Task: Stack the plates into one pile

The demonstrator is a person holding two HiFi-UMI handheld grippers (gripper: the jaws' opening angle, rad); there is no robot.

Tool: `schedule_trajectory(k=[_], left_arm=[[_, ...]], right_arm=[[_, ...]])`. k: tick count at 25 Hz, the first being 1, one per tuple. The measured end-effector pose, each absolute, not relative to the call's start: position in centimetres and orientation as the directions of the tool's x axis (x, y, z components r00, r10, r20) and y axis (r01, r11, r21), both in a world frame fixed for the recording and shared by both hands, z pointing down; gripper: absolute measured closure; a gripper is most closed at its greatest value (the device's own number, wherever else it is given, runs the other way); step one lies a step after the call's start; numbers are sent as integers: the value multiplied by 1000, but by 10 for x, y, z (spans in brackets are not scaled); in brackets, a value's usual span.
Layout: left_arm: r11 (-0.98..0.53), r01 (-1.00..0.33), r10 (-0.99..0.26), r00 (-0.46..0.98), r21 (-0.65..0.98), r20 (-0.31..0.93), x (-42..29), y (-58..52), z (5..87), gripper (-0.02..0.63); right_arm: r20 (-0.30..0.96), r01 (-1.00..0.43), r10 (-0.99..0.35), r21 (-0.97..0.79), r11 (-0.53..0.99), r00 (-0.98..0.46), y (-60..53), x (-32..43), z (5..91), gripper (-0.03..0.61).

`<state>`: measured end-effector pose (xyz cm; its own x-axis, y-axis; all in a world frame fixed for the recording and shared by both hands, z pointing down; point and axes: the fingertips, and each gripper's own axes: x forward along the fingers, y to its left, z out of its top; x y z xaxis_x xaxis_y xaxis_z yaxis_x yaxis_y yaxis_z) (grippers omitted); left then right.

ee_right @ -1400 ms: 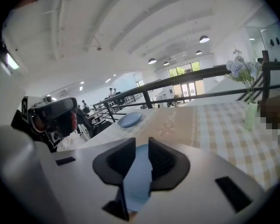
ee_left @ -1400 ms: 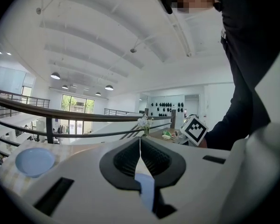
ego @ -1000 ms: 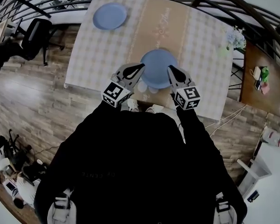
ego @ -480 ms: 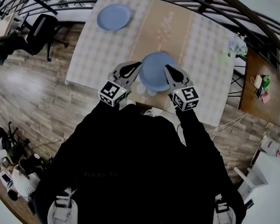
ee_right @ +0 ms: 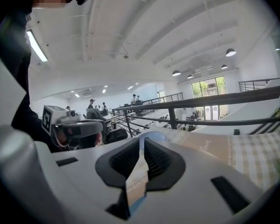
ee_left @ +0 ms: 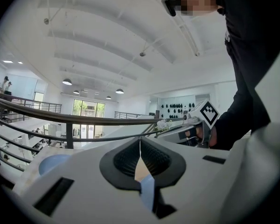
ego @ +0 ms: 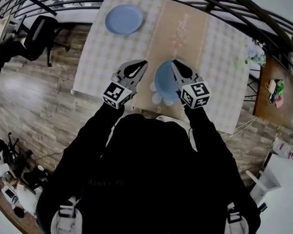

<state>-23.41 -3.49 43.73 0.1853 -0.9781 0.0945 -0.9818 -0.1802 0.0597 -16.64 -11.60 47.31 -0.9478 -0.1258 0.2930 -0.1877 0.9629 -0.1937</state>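
A blue plate [ego: 163, 82] lies on the beige runner near the table's front edge. My right gripper [ego: 175, 62] hangs over its right part and hides it. Its jaws are opening, with a narrow slit and nothing between them; runner and a strip of blue show through the slit in the right gripper view [ee_right: 142, 141]. My left gripper [ego: 142, 62] hovers just left of the plate, shut and holding nothing. A second blue plate [ego: 123, 19] sits at the far left corner, also seen low on the left as the far plate [ee_left: 53, 162].
The checked tablecloth [ego: 102, 57] covers a table set against a curved metal railing [ego: 63, 4]. A small flower bunch [ego: 256, 52] stands at the table's right edge. An office chair [ego: 39, 33] is on the wooden floor to the left, and a side table [ego: 276, 89] is on the right.
Both grippers have moved forward over the table. The right one now covers the near plate's right part, and its slit looks slightly wider. The plates have not visibly moved.
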Motion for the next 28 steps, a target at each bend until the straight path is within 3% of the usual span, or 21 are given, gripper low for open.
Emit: schedule_trajectory(k=[11,28], left_arm=[[-192,-978,-976,199,84,91,-327,-30,450,594],[-122,-986,-987,132,111,89,-424,-47,482,594]], right_arm=[[366,-288,-187,-243,926,-911,-136,-274,513,530],[542,-532,-281,-386,754,-792,-206,-411,612,454]])
